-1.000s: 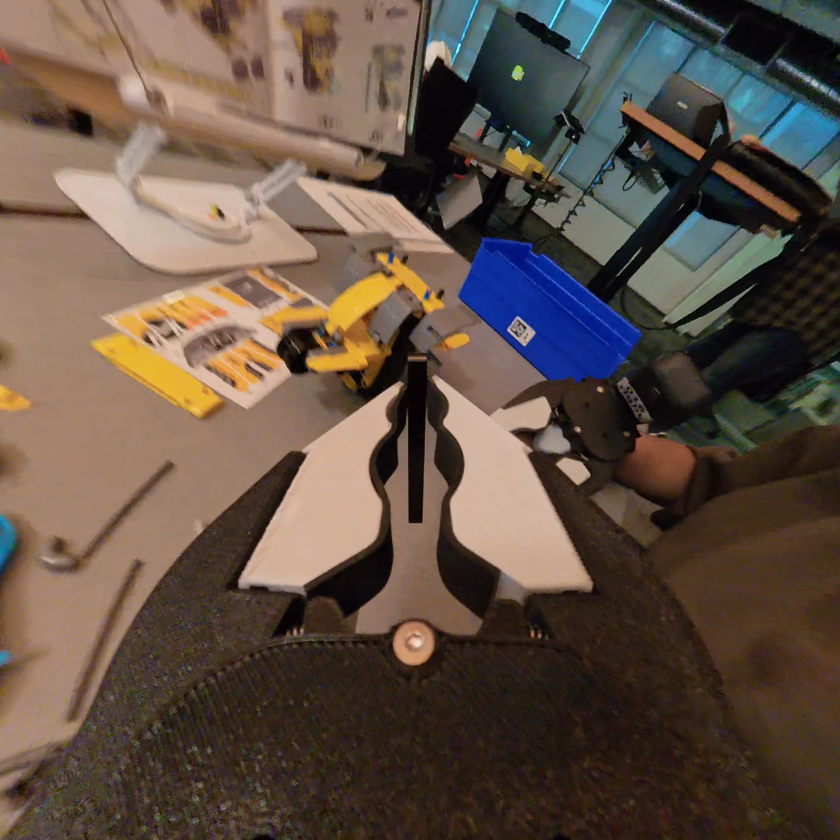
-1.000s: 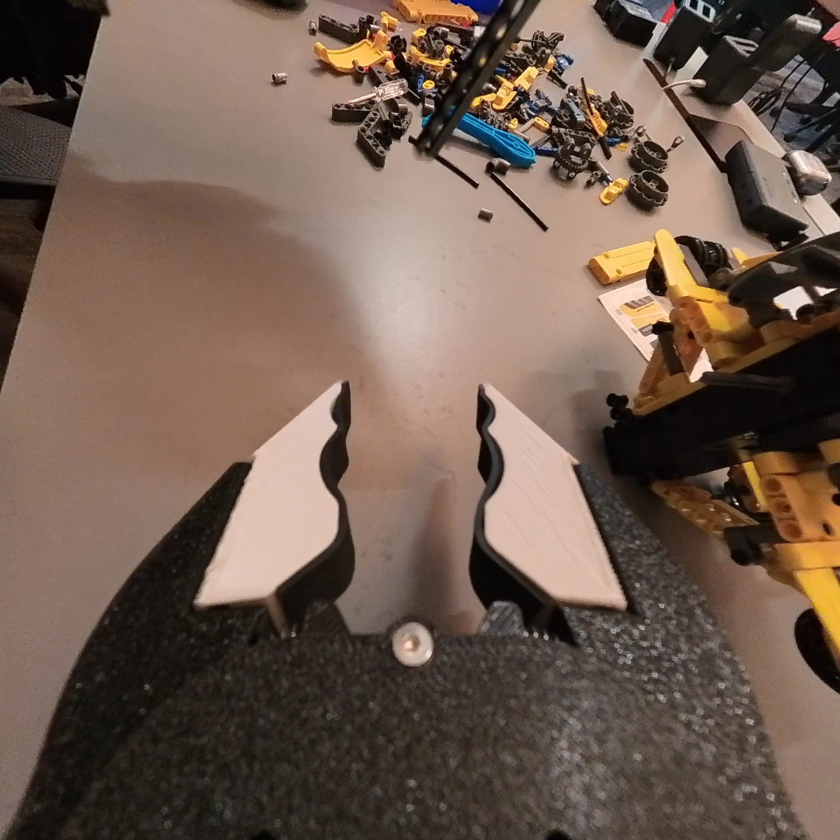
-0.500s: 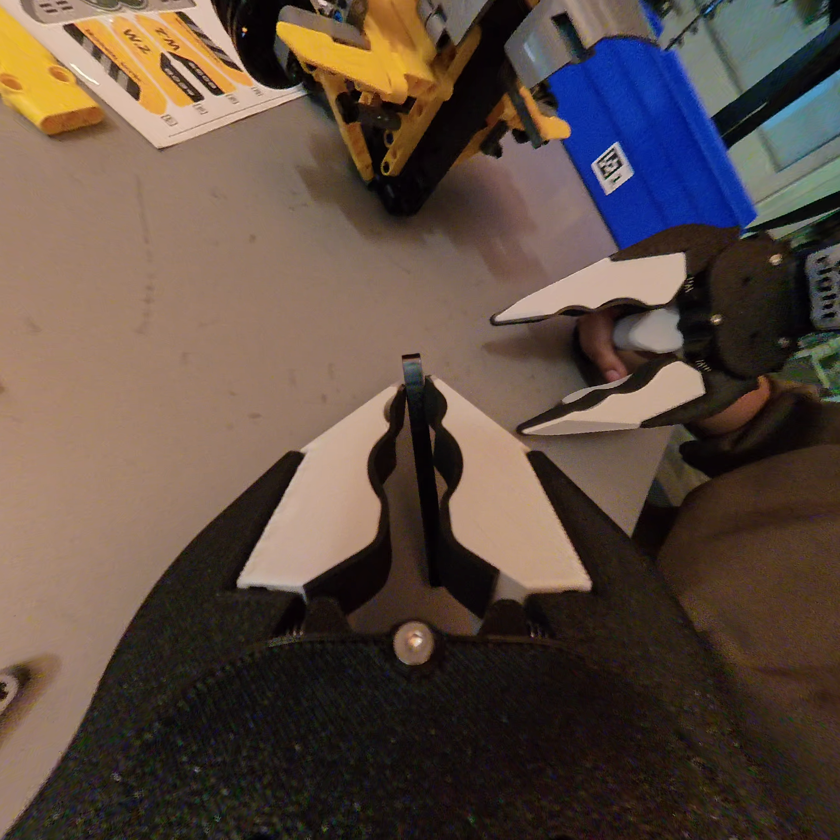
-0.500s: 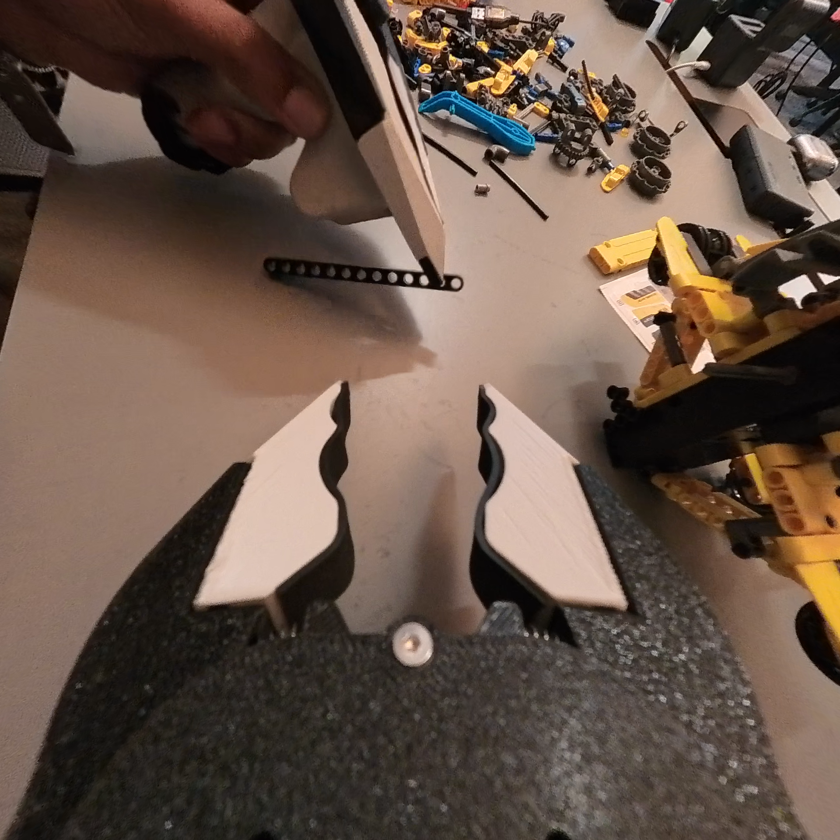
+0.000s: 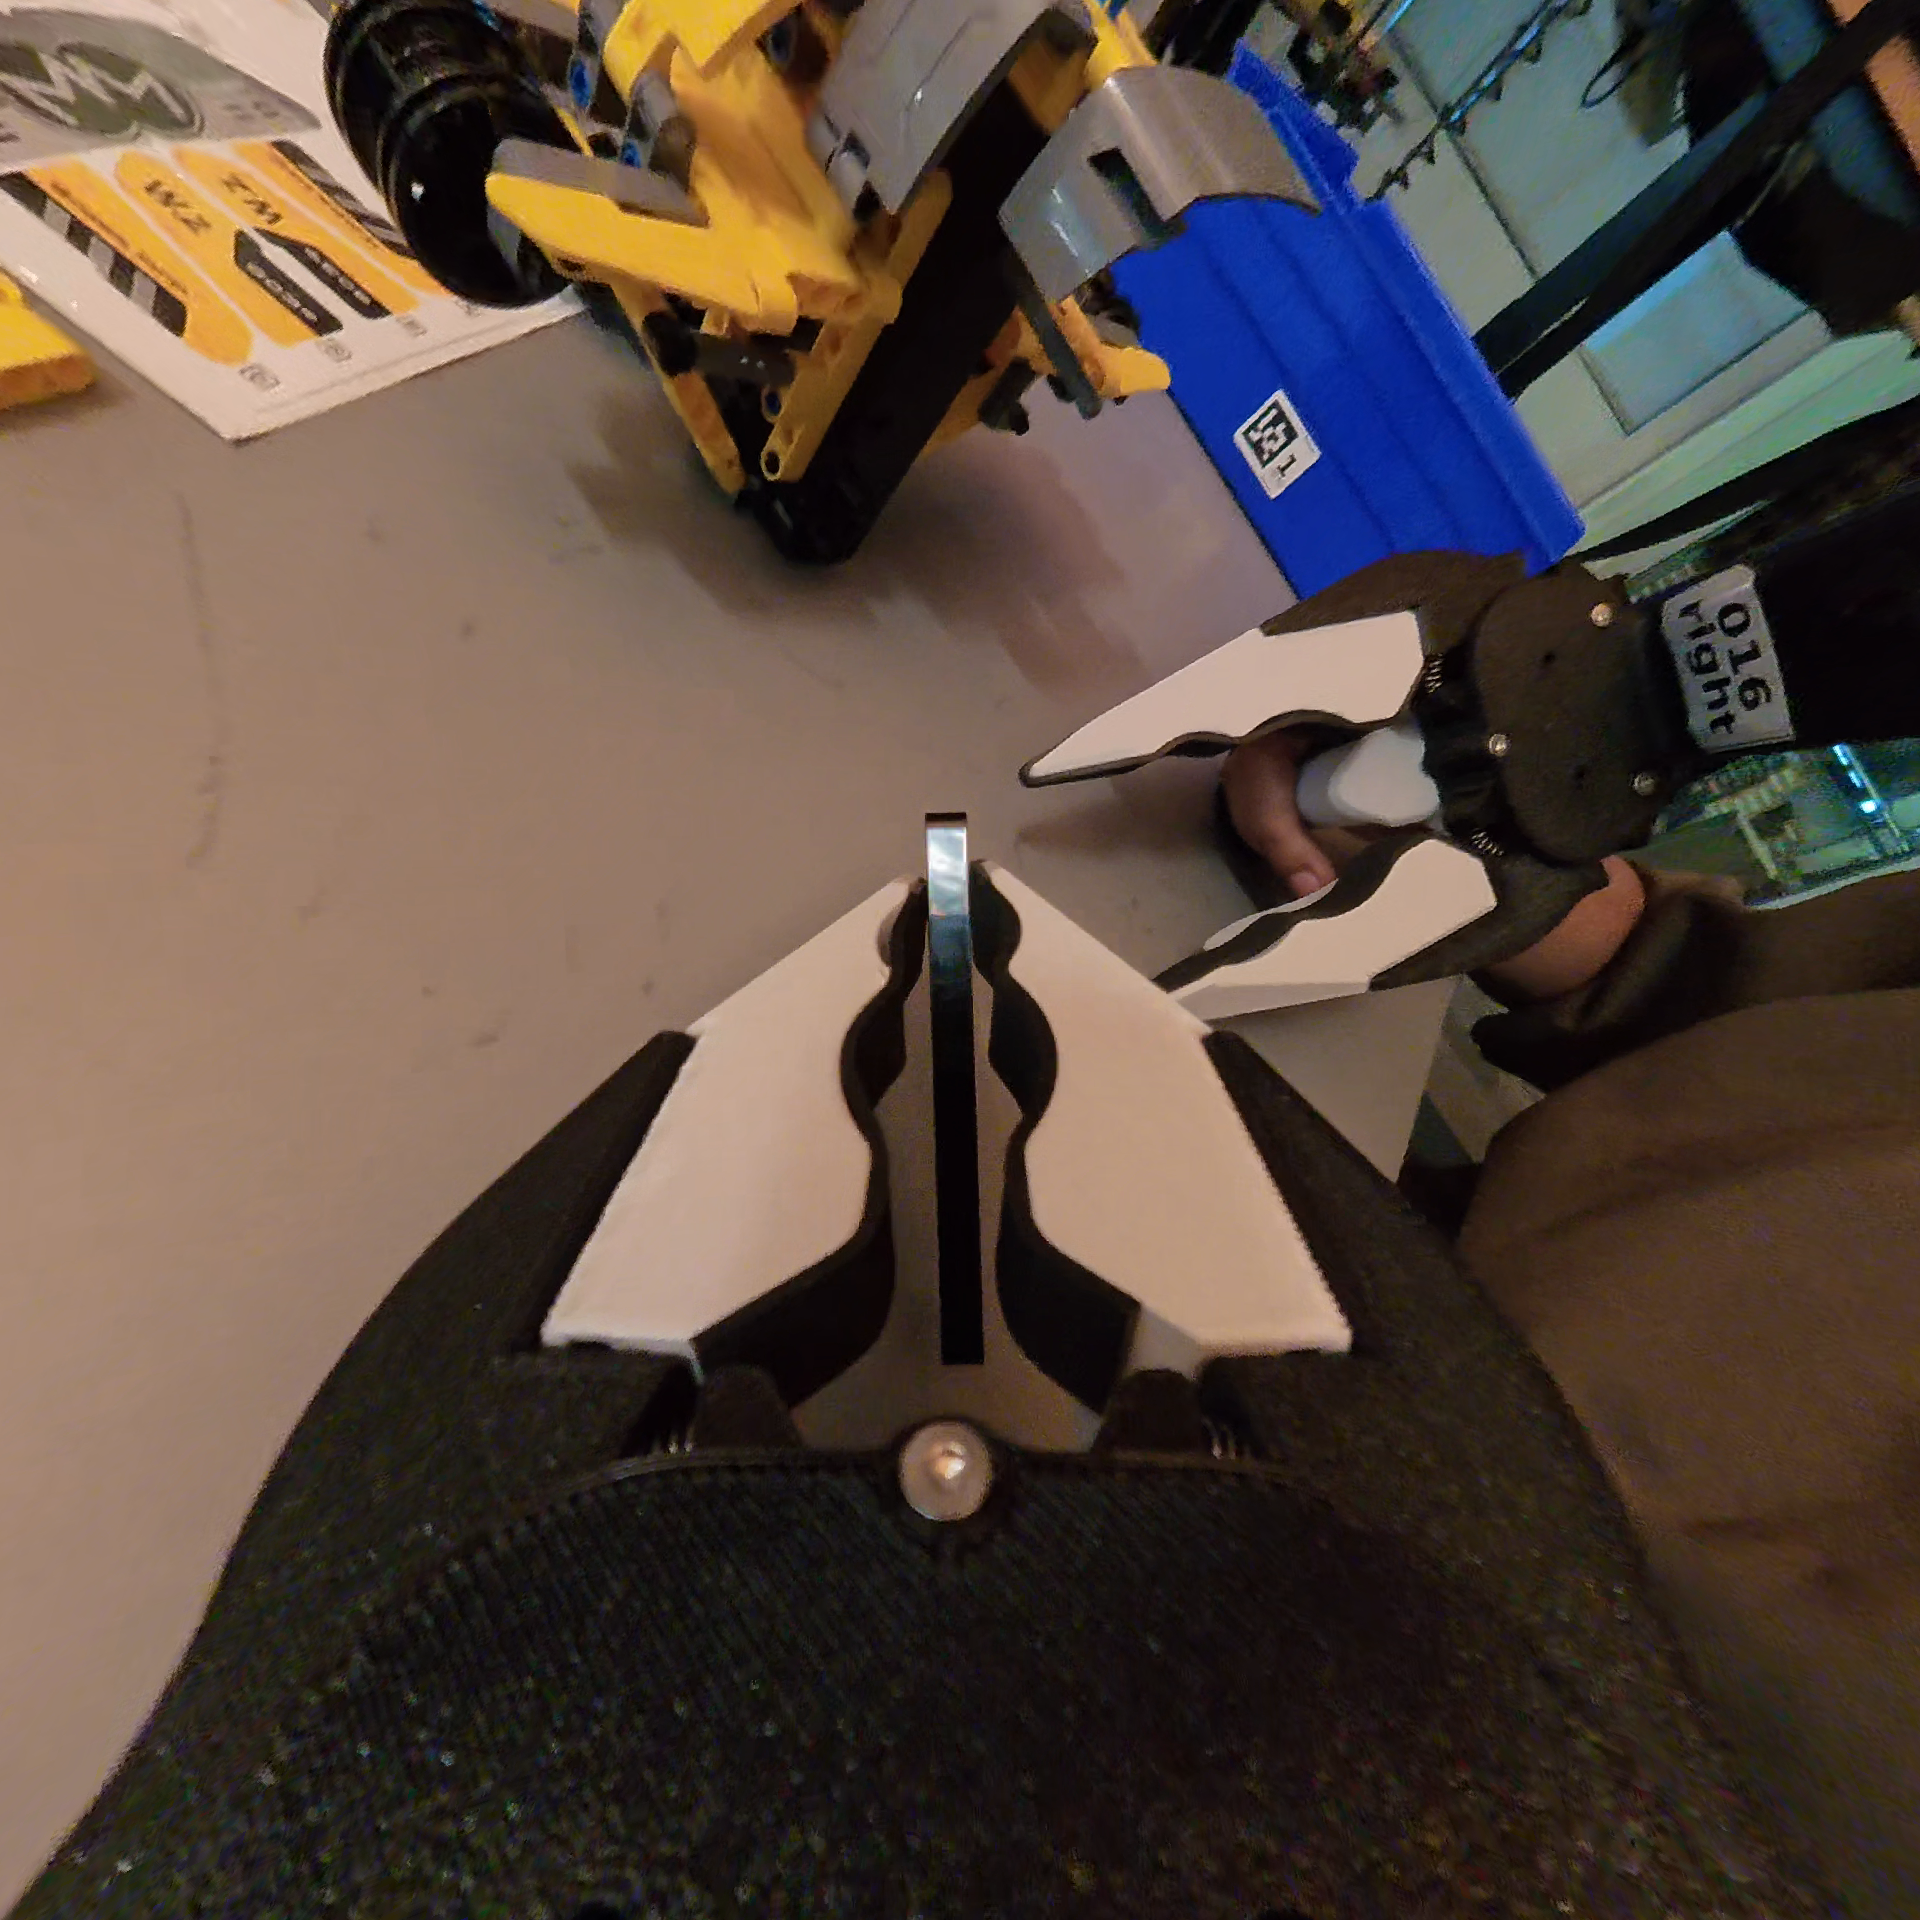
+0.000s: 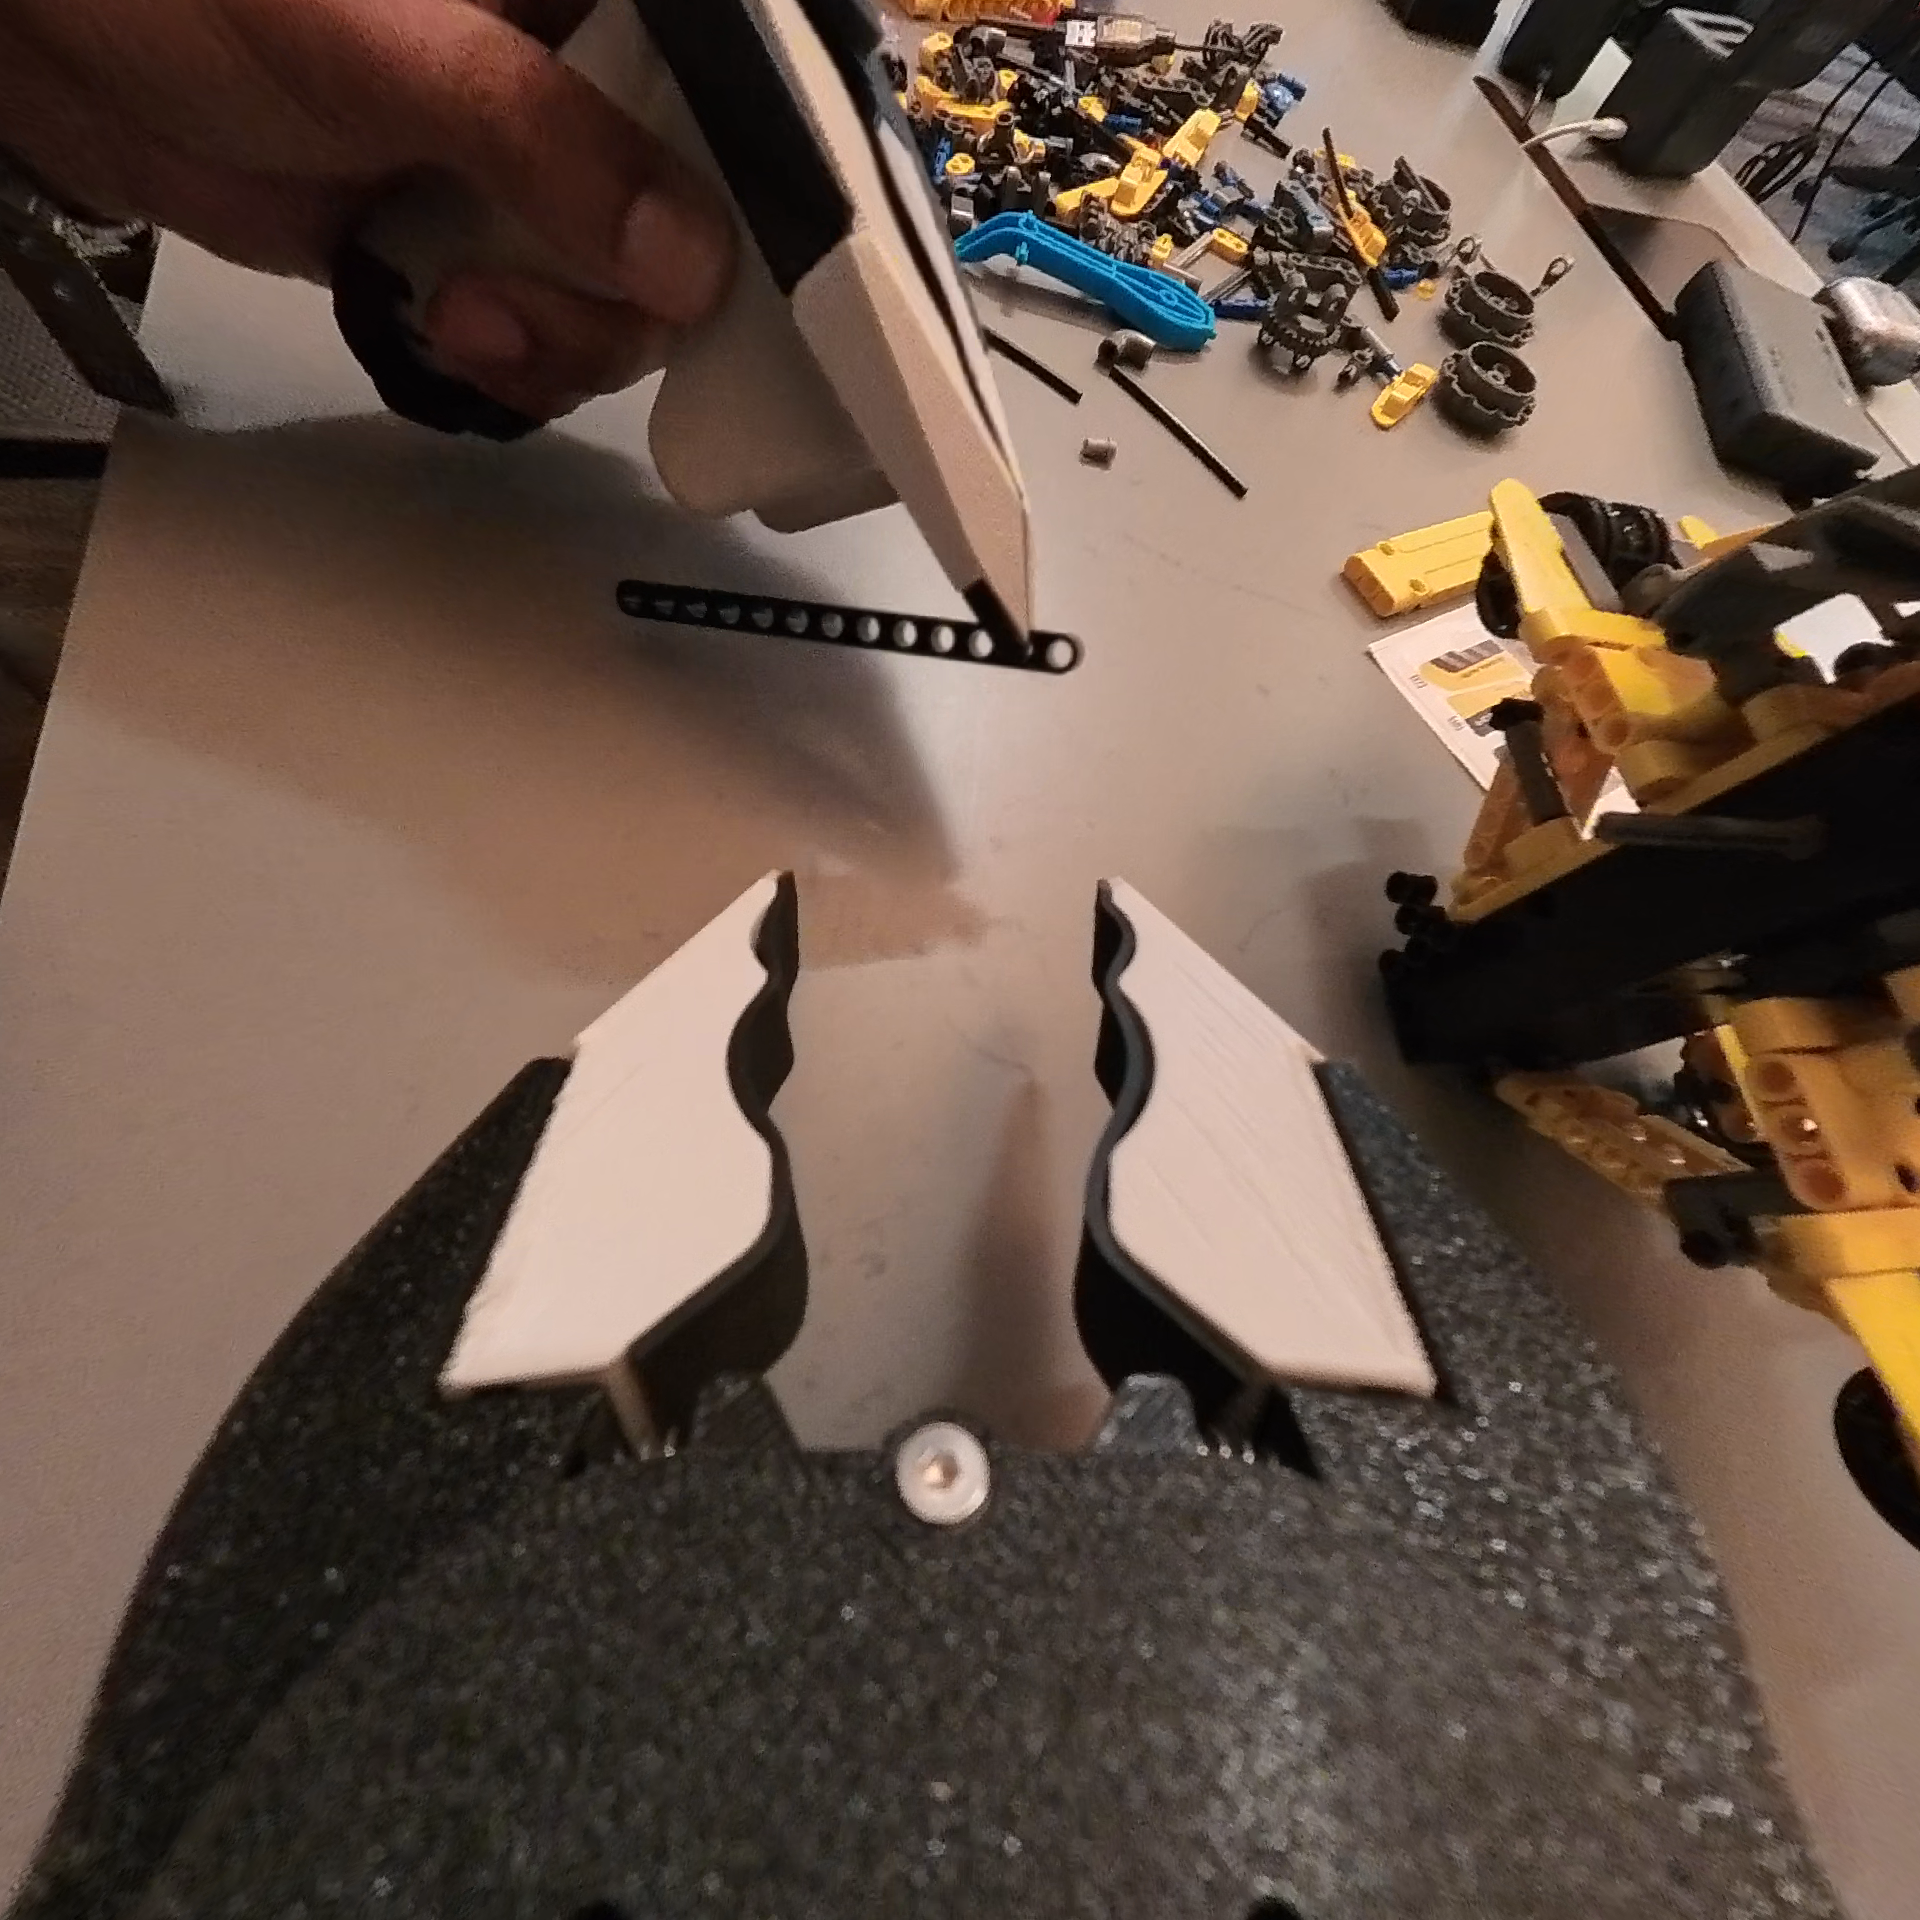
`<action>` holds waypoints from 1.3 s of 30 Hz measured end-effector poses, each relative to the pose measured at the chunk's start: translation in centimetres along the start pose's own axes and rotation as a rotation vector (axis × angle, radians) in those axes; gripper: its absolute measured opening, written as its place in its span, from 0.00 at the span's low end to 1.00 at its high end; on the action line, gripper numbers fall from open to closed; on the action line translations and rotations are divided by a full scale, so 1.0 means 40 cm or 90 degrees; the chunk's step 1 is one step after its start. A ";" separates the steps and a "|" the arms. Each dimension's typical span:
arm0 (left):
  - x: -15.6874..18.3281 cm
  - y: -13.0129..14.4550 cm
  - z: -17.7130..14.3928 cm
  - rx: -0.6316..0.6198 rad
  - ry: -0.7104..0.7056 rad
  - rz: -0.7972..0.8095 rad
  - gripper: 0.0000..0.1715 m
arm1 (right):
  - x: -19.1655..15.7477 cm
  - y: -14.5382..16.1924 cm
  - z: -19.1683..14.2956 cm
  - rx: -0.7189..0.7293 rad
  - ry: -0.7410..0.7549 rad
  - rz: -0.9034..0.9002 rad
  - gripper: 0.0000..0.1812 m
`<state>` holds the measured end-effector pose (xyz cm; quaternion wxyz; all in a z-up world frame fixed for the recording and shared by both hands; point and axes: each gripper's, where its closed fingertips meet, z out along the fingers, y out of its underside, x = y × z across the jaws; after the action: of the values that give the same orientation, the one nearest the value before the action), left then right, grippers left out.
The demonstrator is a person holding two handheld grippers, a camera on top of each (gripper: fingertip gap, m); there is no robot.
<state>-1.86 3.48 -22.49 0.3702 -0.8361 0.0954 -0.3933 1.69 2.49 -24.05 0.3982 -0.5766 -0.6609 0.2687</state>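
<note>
a: where's the beam?

b: your left tool (image 5: 951, 902) pinches the black holed beam (image 6: 847, 629) near one end; its long axis lies level, just above the worktop (image 6: 312, 831).

a: and the right?

b: your right tool (image 6: 945, 914) is spread, empty, facing the beam's long side, the yellow model (image 6: 1662, 862) beside it.

Each camera sits behind its own tongs, close above the desk (image 5: 312, 831). They face across each other; both show the yellow model (image 5: 790, 260).

One black beam (image 6: 847, 628), two grippers
</note>
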 end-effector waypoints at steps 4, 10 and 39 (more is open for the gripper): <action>0.015 0.008 0.017 -0.013 0.014 -0.003 0.04 | 0.003 0.000 -0.001 0.001 0.004 0.004 0.31; 0.034 0.011 0.032 -0.009 0.031 -0.006 0.04 | 0.029 -0.004 -0.011 0.019 0.002 0.068 0.31; 0.167 -0.111 0.068 0.277 0.204 -0.172 0.03 | -0.011 -0.050 -0.033 0.089 -0.149 0.281 0.20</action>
<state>4.03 5.10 -16.61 0.4653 -0.6695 -0.0462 -0.5772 1.73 1.55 -21.80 0.2898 -0.6430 -0.5401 0.4592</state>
